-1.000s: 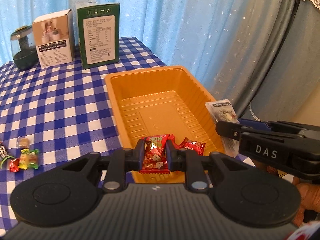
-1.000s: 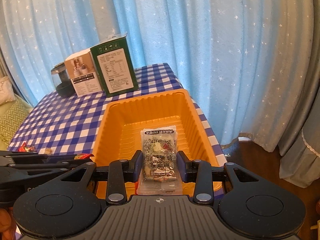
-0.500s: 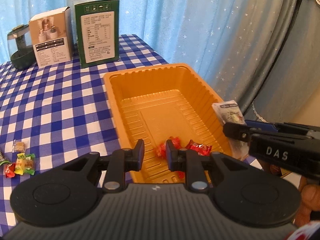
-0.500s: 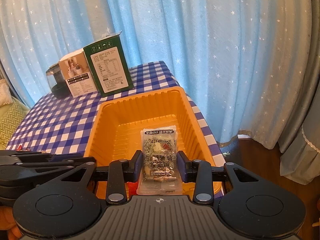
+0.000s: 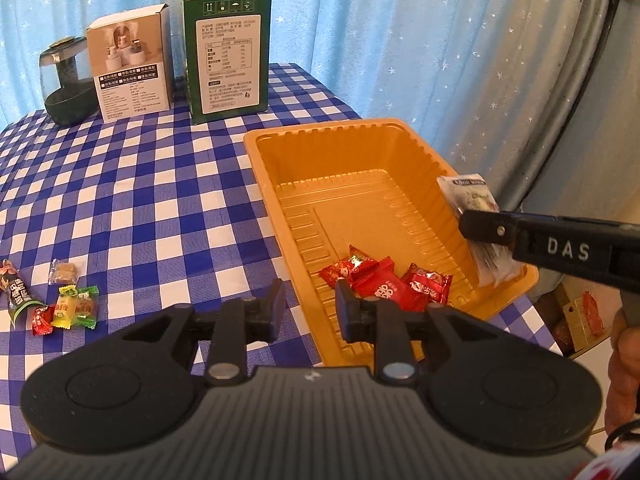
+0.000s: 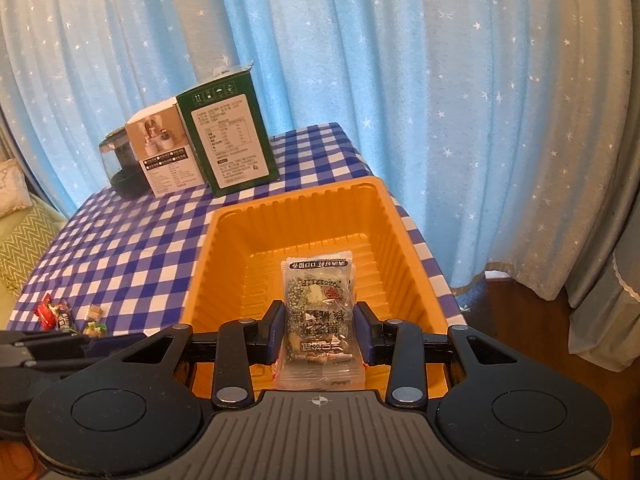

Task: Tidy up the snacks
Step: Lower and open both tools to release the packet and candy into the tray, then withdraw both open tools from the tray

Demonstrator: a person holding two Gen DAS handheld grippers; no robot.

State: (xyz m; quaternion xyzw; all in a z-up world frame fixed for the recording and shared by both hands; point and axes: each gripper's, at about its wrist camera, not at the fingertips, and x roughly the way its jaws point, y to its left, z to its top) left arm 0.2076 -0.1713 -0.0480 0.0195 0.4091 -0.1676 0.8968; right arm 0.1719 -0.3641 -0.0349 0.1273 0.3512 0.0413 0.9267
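Snacks are seen part-sorted on a checked table. A clear packet (image 6: 318, 320) printed with dark, speckled lettering is clamped between the fingers of the right gripper (image 6: 319, 330) and held above the near end of an orange tray (image 6: 224, 248); in the left wrist view the same packet (image 5: 474, 204) is seen over the tray's right wall (image 5: 436, 176). The left gripper (image 5: 308, 312) is held with its fingers parted and nothing between them, just over the tray's near left corner.

Three red-wrapped candies (image 5: 384, 284) are gathered on the ribbed floor at the near end of the tray. Further sweets are left on the cloth, well to the left of the tray: a yellow-green candy (image 5: 76, 308), a small red one (image 5: 42, 320) touching it, a brown toffee in clear wrap (image 5: 64, 272) and a dark wrapper (image 5: 18, 292) at the picture's edge.

The table is covered by a blue-and-white gingham cloth (image 5: 120, 184). At its far side a green box (image 5: 226, 56), a beige box (image 5: 130, 62) and a dark glass jar (image 5: 66, 80) are lined up. Behind them a pale blue curtain (image 6: 400, 80) dotted with white stars is hung, with a grey curtain (image 5: 600, 100) to the right. A wooden floor (image 6: 520, 320) is visible to the right of the table.
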